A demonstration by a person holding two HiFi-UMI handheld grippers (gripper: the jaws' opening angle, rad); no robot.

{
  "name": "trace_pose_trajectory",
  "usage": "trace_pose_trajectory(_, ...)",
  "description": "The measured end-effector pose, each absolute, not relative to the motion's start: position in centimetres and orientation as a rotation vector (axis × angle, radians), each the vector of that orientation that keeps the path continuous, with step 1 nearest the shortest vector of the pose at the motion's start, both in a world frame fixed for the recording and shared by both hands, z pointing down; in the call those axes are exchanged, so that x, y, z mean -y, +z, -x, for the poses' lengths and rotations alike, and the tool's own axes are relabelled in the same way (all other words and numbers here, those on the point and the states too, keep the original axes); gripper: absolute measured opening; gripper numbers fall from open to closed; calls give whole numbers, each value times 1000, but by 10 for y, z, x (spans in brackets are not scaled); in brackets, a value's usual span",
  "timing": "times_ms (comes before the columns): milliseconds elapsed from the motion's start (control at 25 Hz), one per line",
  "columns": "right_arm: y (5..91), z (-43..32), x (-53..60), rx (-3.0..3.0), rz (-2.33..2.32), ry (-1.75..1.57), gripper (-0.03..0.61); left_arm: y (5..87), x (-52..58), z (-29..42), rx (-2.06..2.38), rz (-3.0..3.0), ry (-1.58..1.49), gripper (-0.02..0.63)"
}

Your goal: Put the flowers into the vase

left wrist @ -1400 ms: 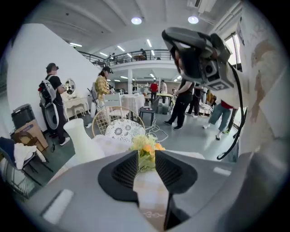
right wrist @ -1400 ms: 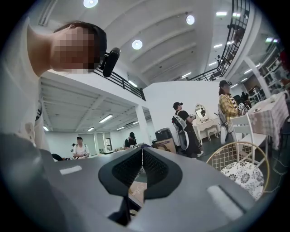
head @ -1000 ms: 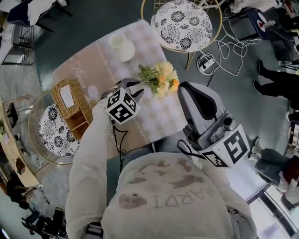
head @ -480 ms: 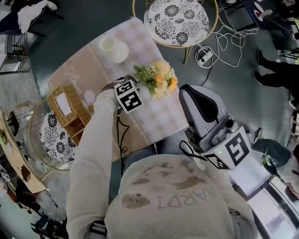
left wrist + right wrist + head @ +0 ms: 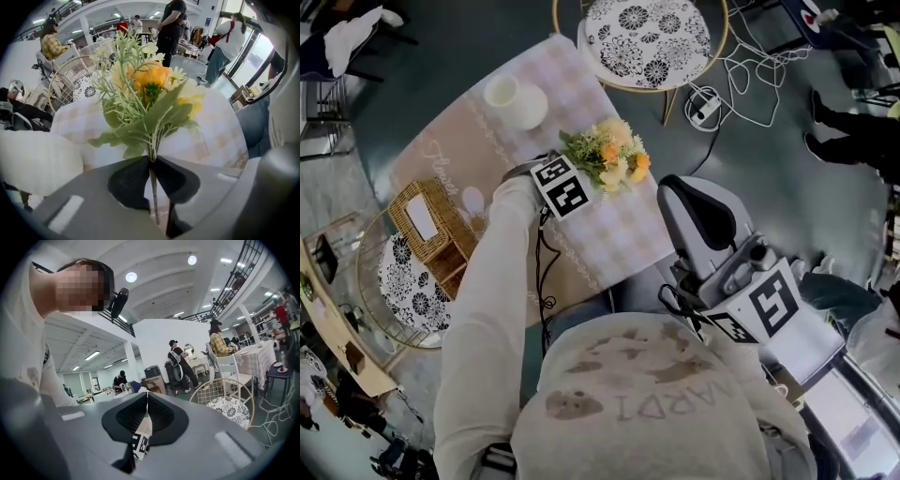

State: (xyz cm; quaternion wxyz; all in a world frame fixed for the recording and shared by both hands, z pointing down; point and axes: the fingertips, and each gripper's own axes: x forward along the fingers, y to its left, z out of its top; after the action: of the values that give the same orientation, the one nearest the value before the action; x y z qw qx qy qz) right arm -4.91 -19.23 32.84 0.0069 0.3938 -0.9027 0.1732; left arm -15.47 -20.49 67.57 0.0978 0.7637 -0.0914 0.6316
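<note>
One bunch of flowers (image 5: 150, 89) clamped in left tongs (image 5: 151, 161); right tongs (image 5: 146, 401) closed, empty. Hold upright — lower centred into vase (image 5: 514, 101).

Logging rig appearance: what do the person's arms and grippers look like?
The left gripper and right gripper are grey, black inside the jaws. Each bears a white cube with black square markers. A black cable trails along the cream sleeve.
</note>
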Motion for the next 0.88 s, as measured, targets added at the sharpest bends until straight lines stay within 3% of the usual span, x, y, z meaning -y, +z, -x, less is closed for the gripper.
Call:
trace_pose_trajectory(440,318,50,187,2849,-1224,519,32,651,206,153,437,-2332,1689,23)
trace_pose_trajectory(880,295,42,187,2876,-1256,452,32,562,221,144,701,-2525,1229,23)
